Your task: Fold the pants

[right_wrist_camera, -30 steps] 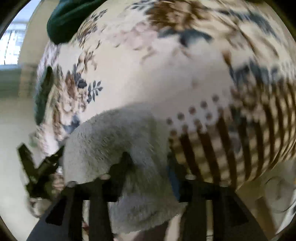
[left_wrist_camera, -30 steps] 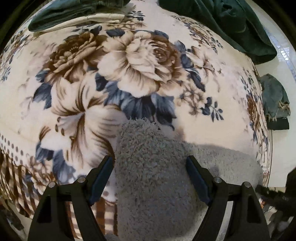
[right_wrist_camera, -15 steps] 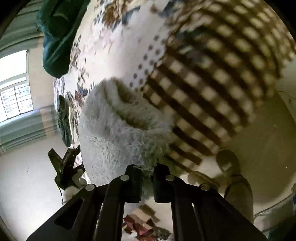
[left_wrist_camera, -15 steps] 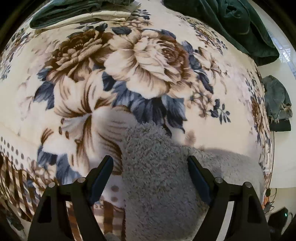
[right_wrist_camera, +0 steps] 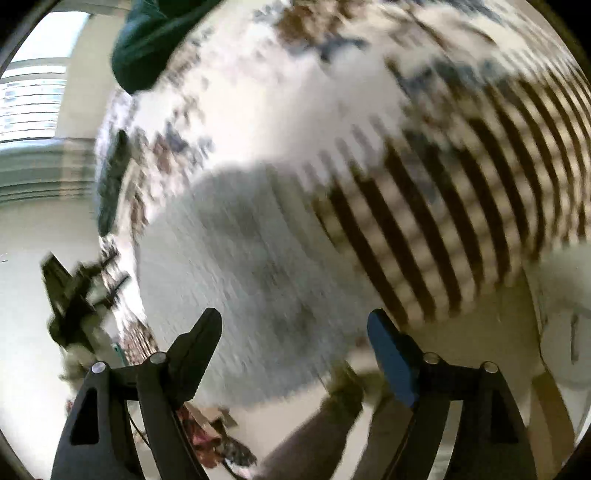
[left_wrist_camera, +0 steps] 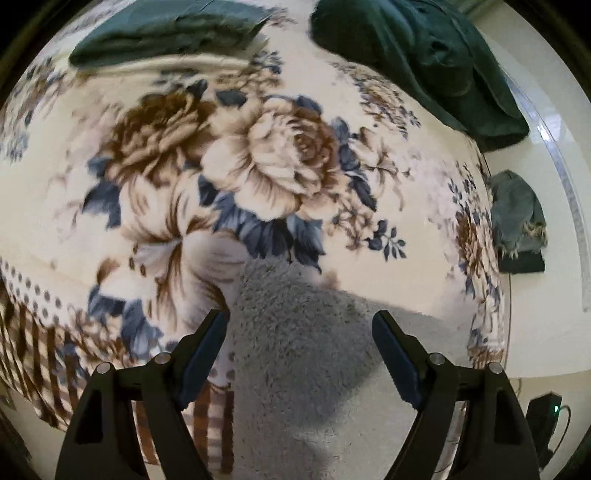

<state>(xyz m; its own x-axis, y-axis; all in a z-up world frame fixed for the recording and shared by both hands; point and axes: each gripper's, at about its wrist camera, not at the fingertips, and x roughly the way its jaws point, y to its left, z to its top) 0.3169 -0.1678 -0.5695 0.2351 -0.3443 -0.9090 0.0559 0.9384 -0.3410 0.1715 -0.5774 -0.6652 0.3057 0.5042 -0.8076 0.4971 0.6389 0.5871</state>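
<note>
The fuzzy grey pants (left_wrist_camera: 303, 350) lie folded on the near edge of the floral blanket (left_wrist_camera: 258, 166). My left gripper (left_wrist_camera: 299, 328) is open, its jaws spread on either side of the pants just above them. In the blurred right wrist view the same grey pants (right_wrist_camera: 251, 266) lie below my right gripper (right_wrist_camera: 293, 328), which is open and empty. The left gripper (right_wrist_camera: 77, 295) shows as a dark blurred shape at the left of that view.
Dark green clothes lie at the far left (left_wrist_camera: 166, 33) and far right (left_wrist_camera: 424, 62) of the blanket. A grey-green garment (left_wrist_camera: 517, 214) hangs off the right edge. The blanket's brown checked border (right_wrist_camera: 461, 221) drapes over the near edge. A person's leg and shoe (right_wrist_camera: 343, 402) are below.
My right gripper was shut on the pants' edge half a second ago; it has opened, let go and swung back. The pants have settled flat. My left gripper stayed open, drifting slightly.
</note>
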